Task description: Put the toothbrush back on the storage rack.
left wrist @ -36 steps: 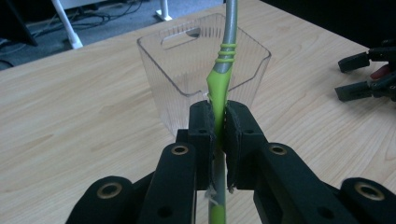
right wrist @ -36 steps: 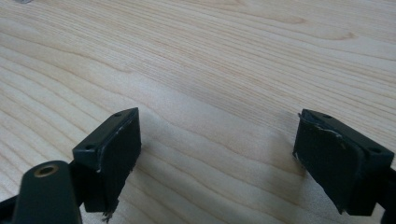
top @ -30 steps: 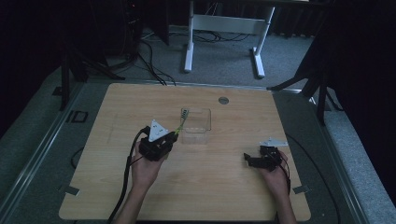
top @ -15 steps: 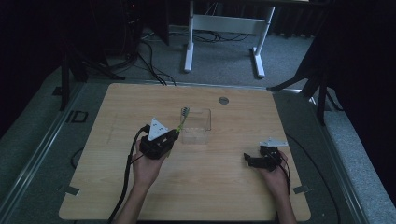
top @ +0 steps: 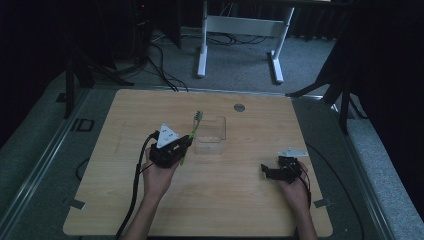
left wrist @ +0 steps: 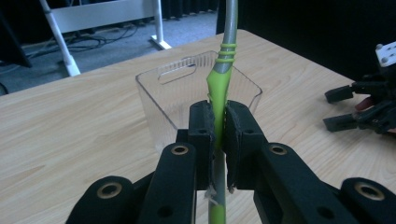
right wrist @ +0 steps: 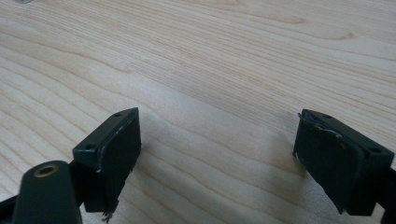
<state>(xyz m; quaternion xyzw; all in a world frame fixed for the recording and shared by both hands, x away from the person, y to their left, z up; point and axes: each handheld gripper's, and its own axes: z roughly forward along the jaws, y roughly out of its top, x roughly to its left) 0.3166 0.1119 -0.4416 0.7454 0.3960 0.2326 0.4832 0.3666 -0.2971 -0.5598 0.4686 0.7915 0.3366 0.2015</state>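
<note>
My left gripper (top: 184, 143) (left wrist: 219, 122) is shut on the handle of a green and grey toothbrush (left wrist: 220, 88) (top: 192, 131). The brush rises from the jaws, its bristled head pointing to the far side of the table. Just beyond it stands a clear plastic box (left wrist: 201, 91) (top: 210, 136), with nothing inside that I can see. My right gripper (top: 265, 170) (right wrist: 217, 154) rests low over the bare wood at the right, open, nothing between its jaws.
The wooden table (top: 150, 200) has a small round grommet (top: 239, 107) near its far edge. Cables trail from both grippers toward the person. A white desk frame (top: 240, 30) stands on the floor beyond the table.
</note>
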